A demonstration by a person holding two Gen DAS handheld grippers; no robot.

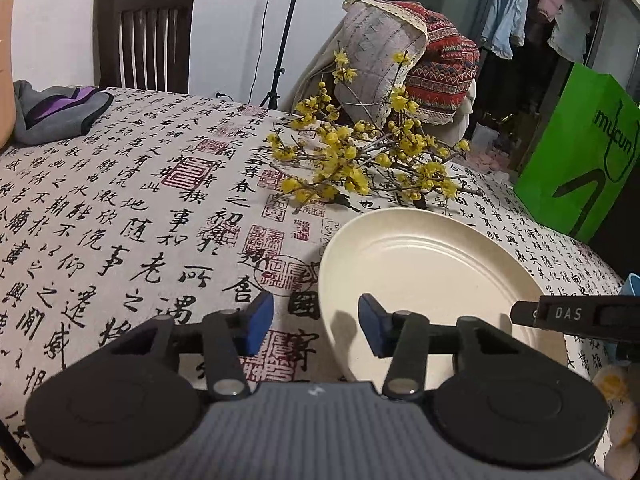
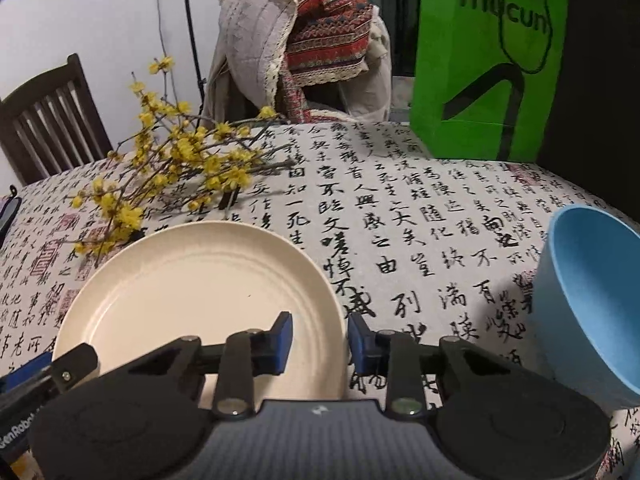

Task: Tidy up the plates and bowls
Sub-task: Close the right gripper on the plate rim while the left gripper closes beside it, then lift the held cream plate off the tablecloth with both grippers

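Observation:
A cream plate [image 1: 432, 280] lies flat on the calligraphy tablecloth [image 1: 120, 220]. My left gripper [image 1: 316, 314] stands open astride the plate's left rim, one blue pad over the cloth, the other over the plate, neither pressing. In the right wrist view the same plate [image 2: 200, 292] sits at the lower left. My right gripper [image 2: 320, 330] is open astride its right rim, with a gap showing between the pads. A light blue bowl [image 2: 592, 300] stands upright to the right. Part of the other gripper shows at each view's edge.
Branches with yellow blossoms [image 1: 360, 160] lie just beyond the plate. A green paper bag [image 2: 488, 60] stands at the table's far edge. A chair draped with patterned cloths [image 2: 304, 28] and a dark wooden chair [image 1: 144, 36] stand behind. A grey and purple cloth [image 1: 56, 112] lies far left.

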